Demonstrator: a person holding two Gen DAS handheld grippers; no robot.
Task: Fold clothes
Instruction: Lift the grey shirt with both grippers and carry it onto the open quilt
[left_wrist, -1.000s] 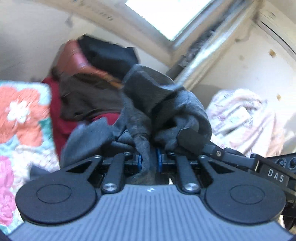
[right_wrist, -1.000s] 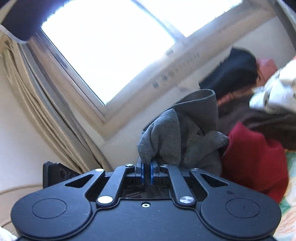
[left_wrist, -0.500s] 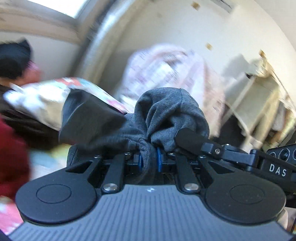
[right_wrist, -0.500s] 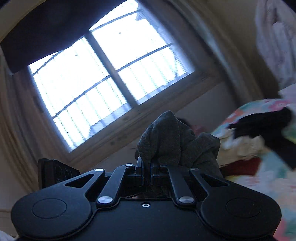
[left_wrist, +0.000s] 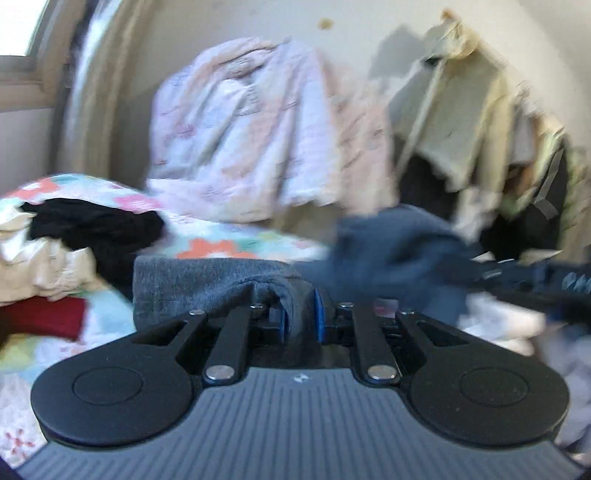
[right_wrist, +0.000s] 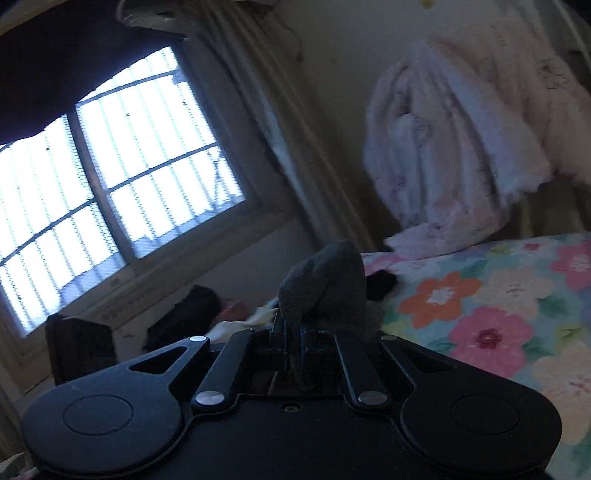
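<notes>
My left gripper (left_wrist: 299, 319) is clamped on a bunched fold of the grey knit garment (left_wrist: 207, 284), the cloth pinched between the blue pads and spilling forward over the fingers. My right gripper (right_wrist: 293, 347) is clenched on another part of what looks like the same grey fabric, which stands up in a hump above it. I judge I hold two points so the garment can hang and spread between them, off the bed. Beyond lies the floral bedspread (right_wrist: 480, 295), with a loose heap of black, cream and red clothes (left_wrist: 74, 236) at its window end. A pale quilted blanket (left_wrist: 240, 129) hangs against the wall. The left view is blurred, so how the cloth hangs farther out is unclear.
</notes>
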